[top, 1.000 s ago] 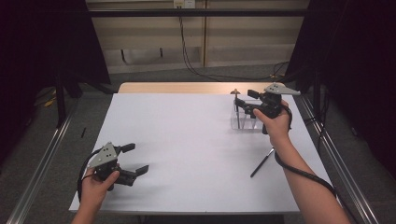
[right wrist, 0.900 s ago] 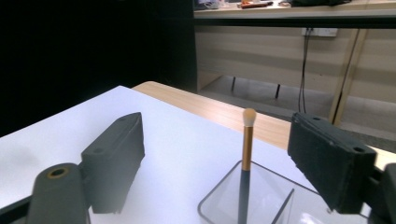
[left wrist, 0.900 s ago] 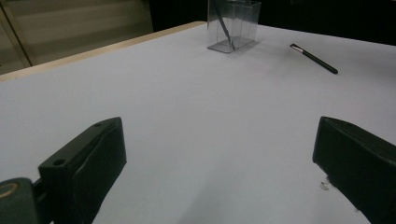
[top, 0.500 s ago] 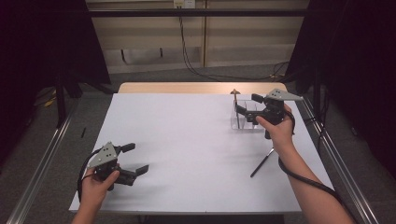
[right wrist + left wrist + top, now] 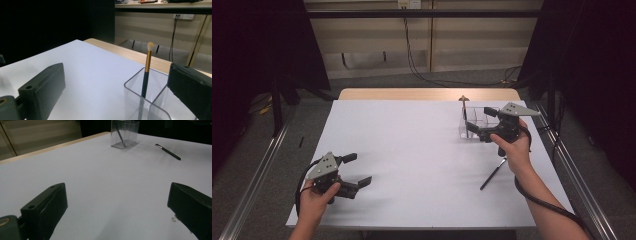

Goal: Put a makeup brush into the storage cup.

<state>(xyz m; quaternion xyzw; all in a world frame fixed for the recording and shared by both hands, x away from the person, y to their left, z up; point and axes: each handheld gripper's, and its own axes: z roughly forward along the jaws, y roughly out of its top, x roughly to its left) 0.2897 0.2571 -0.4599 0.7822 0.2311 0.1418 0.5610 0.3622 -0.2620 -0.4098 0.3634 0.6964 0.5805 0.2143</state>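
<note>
My right gripper (image 5: 476, 120), jaws just released, hangs beside the clear organizer (image 5: 150, 100); a careless retreat could topple its upright makeup brush (image 5: 147, 72).

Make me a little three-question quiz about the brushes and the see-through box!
1. True or false: a brush stands in the clear box.
2. Where is the other brush? A) lying on the table B) held in the left tool C) in the box
3. Fill in: the right tool has its jaws ____.

Key: 1 true; 2 A; 3 open
</note>
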